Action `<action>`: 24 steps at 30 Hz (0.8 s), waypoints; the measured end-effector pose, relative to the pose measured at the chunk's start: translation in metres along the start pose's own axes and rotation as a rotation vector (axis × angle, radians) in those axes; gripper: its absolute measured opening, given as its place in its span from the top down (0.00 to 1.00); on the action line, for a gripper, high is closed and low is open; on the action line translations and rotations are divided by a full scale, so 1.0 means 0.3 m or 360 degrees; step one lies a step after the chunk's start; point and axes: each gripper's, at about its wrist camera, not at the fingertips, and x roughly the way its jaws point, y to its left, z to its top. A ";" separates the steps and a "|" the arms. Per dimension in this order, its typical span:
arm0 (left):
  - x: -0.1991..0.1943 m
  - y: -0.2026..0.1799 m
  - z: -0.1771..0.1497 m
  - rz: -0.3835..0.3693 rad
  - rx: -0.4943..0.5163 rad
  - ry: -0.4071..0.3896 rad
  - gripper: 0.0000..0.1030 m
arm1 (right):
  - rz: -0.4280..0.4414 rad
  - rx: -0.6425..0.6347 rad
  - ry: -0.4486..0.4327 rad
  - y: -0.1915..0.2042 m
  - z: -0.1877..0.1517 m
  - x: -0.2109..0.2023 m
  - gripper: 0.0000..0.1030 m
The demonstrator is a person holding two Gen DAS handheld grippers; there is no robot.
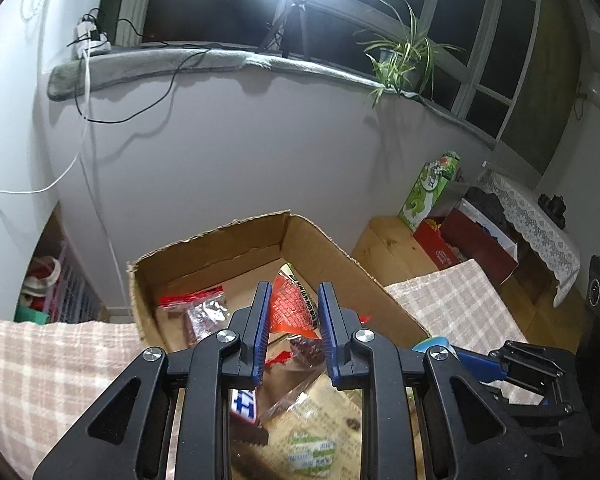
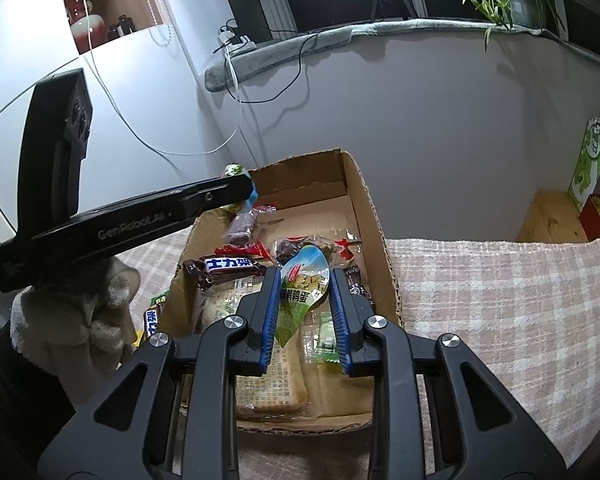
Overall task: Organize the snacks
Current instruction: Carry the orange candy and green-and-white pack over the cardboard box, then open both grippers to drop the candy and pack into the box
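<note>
My left gripper [image 1: 294, 292] is shut on an orange-red snack packet [image 1: 294, 310] and holds it over an open cardboard box [image 1: 220, 240]. In the right wrist view the left gripper [image 2: 246, 190] hangs above the box's [image 2: 364, 200] far left corner. My right gripper [image 2: 305, 276] is shut on a green and blue quail-egg packet [image 2: 304, 292] above the box's near half. In the left wrist view the right gripper [image 1: 452, 354] shows at the lower right. Inside the box lie several snacks, among them a brown chocolate bar [image 2: 228, 268] and a red-topped clear packet [image 1: 198, 308].
The box sits on a pink checked cloth [image 2: 500, 300]. Another chocolate bar [image 2: 152, 320] lies outside the box's left wall, by a fuzzy sleeve [image 2: 72, 320]. A wooden cabinet [image 1: 392, 246], a green carton [image 1: 428, 192] and a red box [image 1: 468, 248] stand at the right. The wall is close behind.
</note>
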 end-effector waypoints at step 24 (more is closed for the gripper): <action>0.024 -0.020 0.006 0.0020 0.0017 0.0032 0.66 | -0.0026 0.0001 0.0024 -0.007 -0.018 0.023 0.34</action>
